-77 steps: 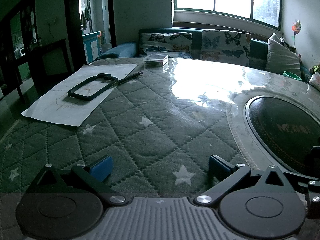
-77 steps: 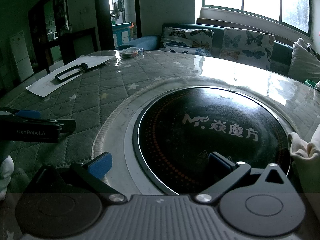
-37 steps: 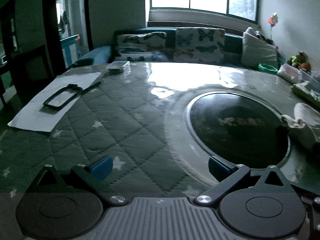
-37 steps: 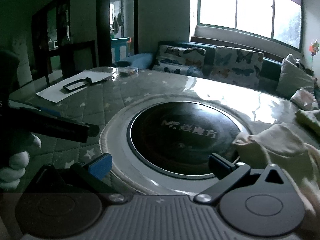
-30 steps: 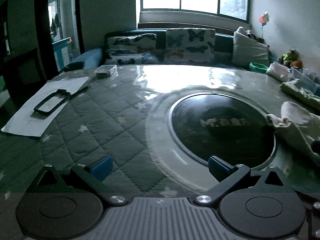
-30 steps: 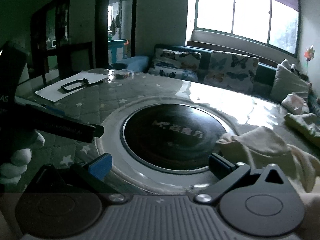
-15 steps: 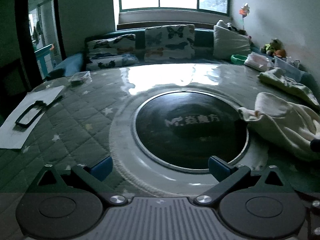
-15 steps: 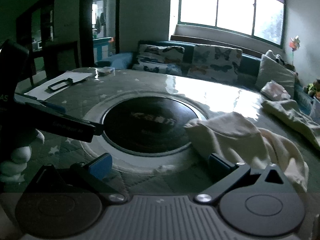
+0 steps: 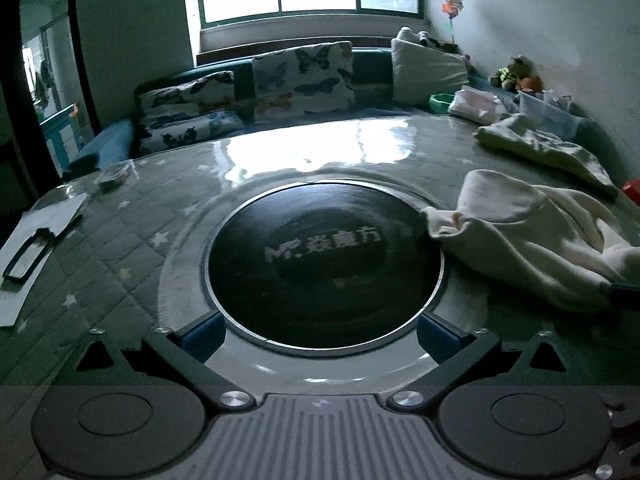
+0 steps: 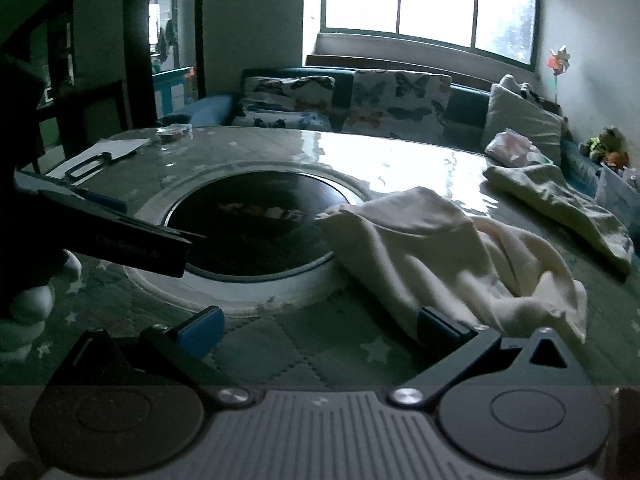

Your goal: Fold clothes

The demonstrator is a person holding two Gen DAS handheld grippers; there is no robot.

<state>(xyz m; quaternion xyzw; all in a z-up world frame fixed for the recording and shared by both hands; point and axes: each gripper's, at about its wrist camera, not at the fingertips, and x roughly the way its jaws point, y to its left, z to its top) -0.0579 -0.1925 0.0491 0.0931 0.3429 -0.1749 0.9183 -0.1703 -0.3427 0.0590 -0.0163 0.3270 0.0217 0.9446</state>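
A crumpled cream garment lies on the quilted table to the right of the round black cooktop; it also shows in the left wrist view. A second pale garment lies farther back right and shows in the left wrist view. My right gripper is open and empty, its right finger just short of the cream garment's near edge. My left gripper is open and empty above the near rim of the cooktop. The left gripper's body shows at left in the right wrist view.
A sheet of paper with a black frame lies at the table's left edge. A small clear box sits at the back left. A sofa with butterfly cushions runs behind the table. A red object sits far right.
Both grippers have swung right over the table. The view shifted from the quilted left side to the cooktop, and the cream garment came into view near the right gripper.
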